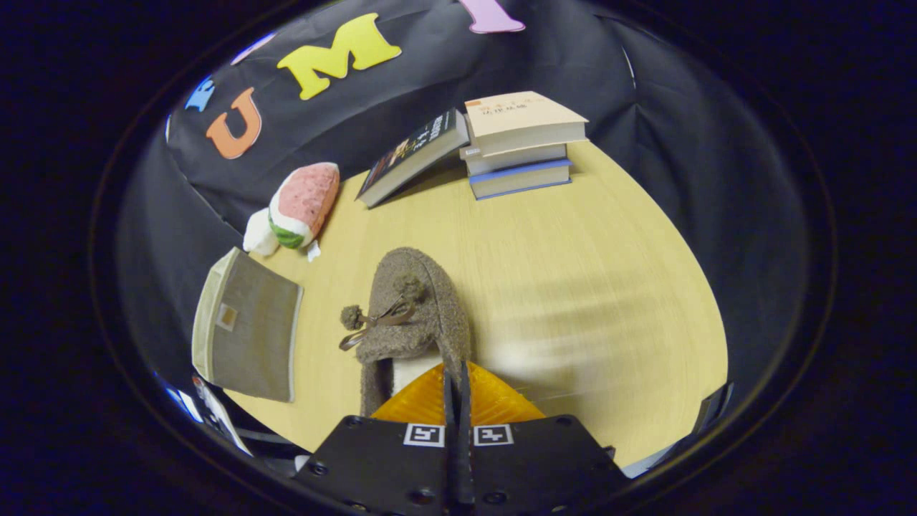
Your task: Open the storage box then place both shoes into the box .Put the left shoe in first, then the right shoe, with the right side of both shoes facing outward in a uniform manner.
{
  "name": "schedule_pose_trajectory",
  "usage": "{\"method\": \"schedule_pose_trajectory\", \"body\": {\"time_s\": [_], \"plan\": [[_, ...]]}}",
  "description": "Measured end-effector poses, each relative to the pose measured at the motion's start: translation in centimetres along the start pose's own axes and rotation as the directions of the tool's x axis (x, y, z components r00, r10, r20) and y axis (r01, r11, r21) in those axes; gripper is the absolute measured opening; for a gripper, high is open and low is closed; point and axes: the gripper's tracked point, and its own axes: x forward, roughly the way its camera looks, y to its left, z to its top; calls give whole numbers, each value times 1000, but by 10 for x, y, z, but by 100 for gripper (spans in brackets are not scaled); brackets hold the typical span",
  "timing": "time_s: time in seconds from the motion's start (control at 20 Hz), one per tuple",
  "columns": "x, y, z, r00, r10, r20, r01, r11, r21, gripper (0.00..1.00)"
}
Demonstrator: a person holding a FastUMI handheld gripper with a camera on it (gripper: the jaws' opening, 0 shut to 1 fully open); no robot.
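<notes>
We're seeing the gripper [456, 383] with its two fingers pressed nearly together, pinching the right side wall of a brown fuzzy shoe [415, 315] at its heel end. The fabric edge is sitting between the fingers, so we're reading it as clamped on the shoe.

The shoe is pointing away from us, toe toward the far end of the table [573, 272], opening nearest the fingers. A bow with two pompoms [376, 319] is lying across its top, one pompom hanging off the left side. We can't tell whether the shoe is lifted or resting on the wood. Its pale lining is showing just left of the fingers.

The storage box [247, 333], grey-green fabric with a lighter trim and a small tag window, is sitting left of the shoe, near the table's left edge, apart from the shoe. We're looking at one flat face of it; we can't tell from here whether it's open.

Beyond the box, a plush toy [297, 204], pink, white and green, is lying by the wall. At the far end a stack of books [519, 143] is sitting, with one dark book [412, 154] leaning against its left side.

We're seeing some motion blur on the wood right of the shoe.
</notes>
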Motion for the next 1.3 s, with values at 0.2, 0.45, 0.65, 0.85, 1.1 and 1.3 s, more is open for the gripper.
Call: {"method": "schedule_pose_trajectory", "body": {"time_s": [0.2, 0.45, 0.65, 0.85, 1.1, 1.3], "plan": [[-29, 35, 16, 998, 14, 56, -17, 998, 53, 0], [-62, 88, 30, 993, -4, 115, -6, 996, 88, 0], [-83, 151, 36, 987, 0, 159, -18, 993, 114, 0], [-90, 226, 34, 982, 44, 183, -65, 992, 107, 0], [-83, 310, 25, 978, 94, 187, -111, 990, 82, 0], [-58, 357, 13, 981, 113, 159, -126, 989, 79, 0]]}}
